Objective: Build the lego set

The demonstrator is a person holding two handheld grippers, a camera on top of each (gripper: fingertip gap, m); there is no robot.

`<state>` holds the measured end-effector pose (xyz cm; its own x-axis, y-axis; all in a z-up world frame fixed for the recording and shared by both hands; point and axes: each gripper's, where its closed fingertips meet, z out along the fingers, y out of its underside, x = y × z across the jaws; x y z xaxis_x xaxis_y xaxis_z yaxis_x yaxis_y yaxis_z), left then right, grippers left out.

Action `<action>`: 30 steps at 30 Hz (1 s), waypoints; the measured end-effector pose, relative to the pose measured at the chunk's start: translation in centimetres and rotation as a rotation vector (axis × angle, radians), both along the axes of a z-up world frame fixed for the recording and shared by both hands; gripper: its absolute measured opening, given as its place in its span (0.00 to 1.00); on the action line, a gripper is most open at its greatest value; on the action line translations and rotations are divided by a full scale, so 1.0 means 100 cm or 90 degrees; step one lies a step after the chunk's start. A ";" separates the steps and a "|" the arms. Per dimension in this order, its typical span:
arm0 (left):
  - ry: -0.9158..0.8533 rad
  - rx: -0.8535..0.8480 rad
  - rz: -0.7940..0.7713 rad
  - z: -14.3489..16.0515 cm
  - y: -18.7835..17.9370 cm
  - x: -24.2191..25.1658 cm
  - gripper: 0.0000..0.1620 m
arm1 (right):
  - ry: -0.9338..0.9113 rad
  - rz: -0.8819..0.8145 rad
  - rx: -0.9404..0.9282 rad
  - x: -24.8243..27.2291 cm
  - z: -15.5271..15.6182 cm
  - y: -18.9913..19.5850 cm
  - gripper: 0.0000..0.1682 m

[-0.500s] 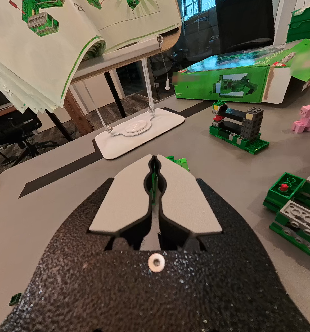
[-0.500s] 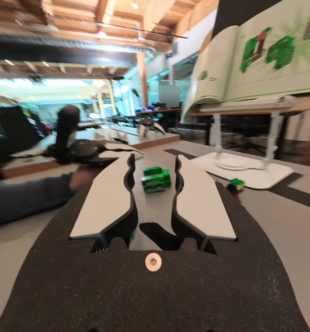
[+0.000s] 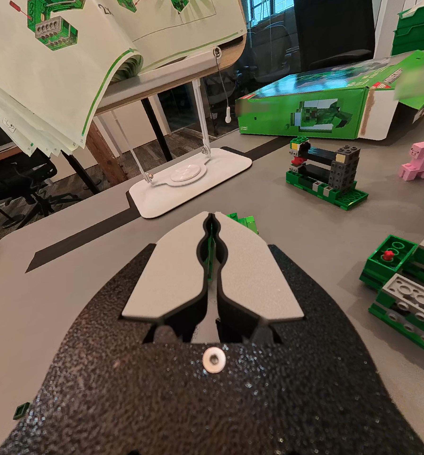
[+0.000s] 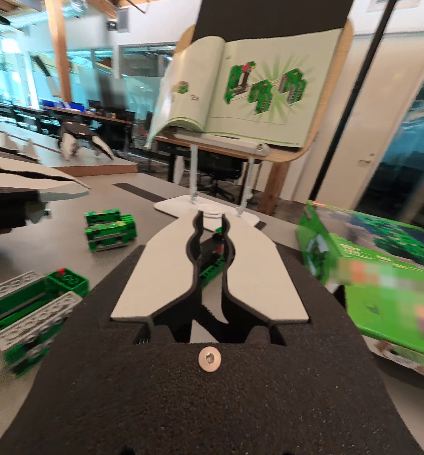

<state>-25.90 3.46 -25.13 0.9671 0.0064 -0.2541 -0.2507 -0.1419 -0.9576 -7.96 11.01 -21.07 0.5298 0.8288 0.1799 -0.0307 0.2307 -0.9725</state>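
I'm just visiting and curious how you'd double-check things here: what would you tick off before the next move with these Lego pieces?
1. Left gripper holding something: ok, jaws closed on a thin green piece.
2. Right gripper free: ok, jaws apart, nothing between them.
3. Black and green build standing upright: ok.
4. Instruction book open on its stand: ok.
5. Right gripper lined up with the black and green build: cannot tell, picture blurred.
6. Which piece comes next: cannot tell.

Green box (image 3: 304, 115), pink pig (image 3: 418, 160), grey table (image 3: 58, 307).
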 end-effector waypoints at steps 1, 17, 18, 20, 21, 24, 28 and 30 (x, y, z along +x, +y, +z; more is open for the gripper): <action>0.000 0.000 0.000 0.000 0.000 0.000 0.00 | -0.001 -0.032 0.019 0.004 0.002 0.004 0.03; 0.005 -0.001 -0.001 0.000 0.000 0.001 0.00 | -0.167 -0.294 0.225 0.026 0.009 0.021 0.00; 0.005 -0.002 -0.001 0.000 0.000 0.001 0.00 | -0.201 -0.317 0.266 0.025 0.009 0.020 0.00; 0.005 -0.002 -0.001 0.000 0.000 0.001 0.00 | -0.253 -0.346 0.324 0.022 0.009 0.018 0.00; 0.006 -0.002 -0.001 0.000 0.000 0.001 0.00 | -0.270 -0.353 0.344 0.019 0.010 0.016 0.00; 0.008 -0.002 -0.001 0.000 -0.001 0.001 0.00 | -0.303 -0.356 0.385 0.013 0.009 0.010 0.00; 0.009 -0.003 -0.001 -0.001 0.000 0.001 0.00 | -0.306 -0.340 0.380 0.009 0.006 0.009 0.00; 0.008 -0.002 -0.001 0.000 0.000 0.001 0.00 | -0.295 -0.333 0.353 0.011 0.004 0.012 0.00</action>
